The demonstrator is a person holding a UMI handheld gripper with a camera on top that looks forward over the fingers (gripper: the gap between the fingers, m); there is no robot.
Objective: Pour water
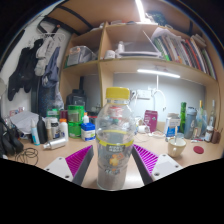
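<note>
Between the fingers of the hand-held gripper [115, 160] stands a clear plastic bottle [116, 135] with a yellow cap [119, 94], both pink pads pinching its lower body. Bottle is upright above the cluttered bench [45, 158]. A small bowl [177, 144] sits beyond, to the right. Risk: the smooth wall may slip when tilted, spilling water short of any receiver.

One clear bottle [116, 138] with yellow cap between fingers; two purple pads [80, 160]; one gripper [113, 165]; one desk [190, 160]; two shelf levels [150, 64]; small bottles at back too crowded to count
</note>
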